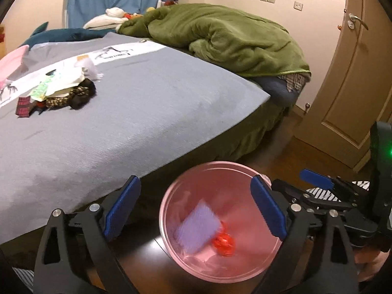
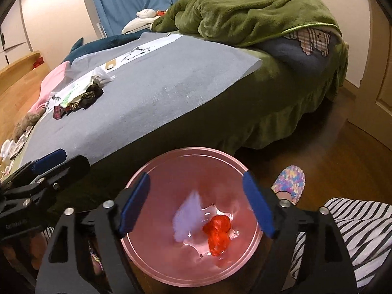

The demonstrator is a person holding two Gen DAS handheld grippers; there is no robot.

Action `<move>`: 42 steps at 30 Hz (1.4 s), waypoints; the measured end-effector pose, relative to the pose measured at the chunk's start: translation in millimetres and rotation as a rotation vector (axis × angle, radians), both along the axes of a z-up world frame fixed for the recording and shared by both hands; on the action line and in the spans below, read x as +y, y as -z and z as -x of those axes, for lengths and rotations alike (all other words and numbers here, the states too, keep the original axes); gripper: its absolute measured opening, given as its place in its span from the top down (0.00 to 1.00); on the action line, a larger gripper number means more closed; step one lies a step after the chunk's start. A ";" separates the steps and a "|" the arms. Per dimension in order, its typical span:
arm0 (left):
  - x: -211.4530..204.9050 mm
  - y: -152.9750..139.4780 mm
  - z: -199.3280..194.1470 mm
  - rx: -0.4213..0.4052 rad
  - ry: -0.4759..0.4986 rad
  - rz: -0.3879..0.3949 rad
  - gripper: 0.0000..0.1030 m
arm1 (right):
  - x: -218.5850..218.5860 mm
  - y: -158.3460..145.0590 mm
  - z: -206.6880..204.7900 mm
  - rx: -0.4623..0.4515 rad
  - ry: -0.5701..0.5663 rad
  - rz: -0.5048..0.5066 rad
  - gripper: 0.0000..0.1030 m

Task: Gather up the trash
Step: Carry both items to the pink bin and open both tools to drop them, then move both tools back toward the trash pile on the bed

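A round pink bin [image 1: 215,164] [image 2: 196,150] stands on the floor beside the bed. Inside it lie a lilac packet [image 1: 196,225] [image 2: 186,216] and a crumpled red wrapper [image 1: 224,242] [image 2: 216,236]; both look blurred. My left gripper [image 1: 196,186] hangs open over the bin with nothing between its blue pads. My right gripper [image 2: 196,178] is also open and empty above it. Each gripper shows at the edge of the other's view. A pile of trash [image 1: 61,90] [image 2: 80,93], with paper, plastic and dark wrappers, lies on the grey sheet.
The bed [image 1: 147,122] carries a bunched green blanket [image 1: 220,36] [image 2: 245,7]. A door [image 1: 355,73] stands at the right. A person's foot in a knitted slipper [image 2: 290,181] and a striped trouser leg [image 2: 355,232] are next to the bin on the wooden floor.
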State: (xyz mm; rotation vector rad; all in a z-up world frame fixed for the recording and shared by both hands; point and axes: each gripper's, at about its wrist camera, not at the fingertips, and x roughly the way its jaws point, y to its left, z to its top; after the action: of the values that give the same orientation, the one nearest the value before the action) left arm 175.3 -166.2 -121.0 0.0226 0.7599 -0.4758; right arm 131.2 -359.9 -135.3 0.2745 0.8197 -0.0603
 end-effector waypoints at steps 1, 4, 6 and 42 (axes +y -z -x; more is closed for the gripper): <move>1.6 -0.7 -0.4 0.001 -0.007 -0.001 0.14 | 0.0 -0.7 0.0 -0.003 0.000 0.001 0.17; 8.3 -7.1 -1.2 0.004 -0.024 0.004 0.14 | 2.7 -5.9 0.5 -0.016 0.001 0.009 0.11; 14.4 -16.9 -1.8 -0.014 -0.039 0.002 0.14 | 3.5 -9.2 0.3 -0.020 0.000 0.007 0.09; 239.7 -164.1 47.7 -0.406 -0.512 0.045 0.07 | 194.8 -144.9 1.0 -0.339 -0.379 0.022 0.05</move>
State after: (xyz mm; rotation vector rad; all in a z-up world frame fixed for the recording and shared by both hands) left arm 127.5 73.5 43.1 -0.1126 0.3336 0.0061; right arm 130.2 -165.1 9.6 0.1001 0.5215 0.3250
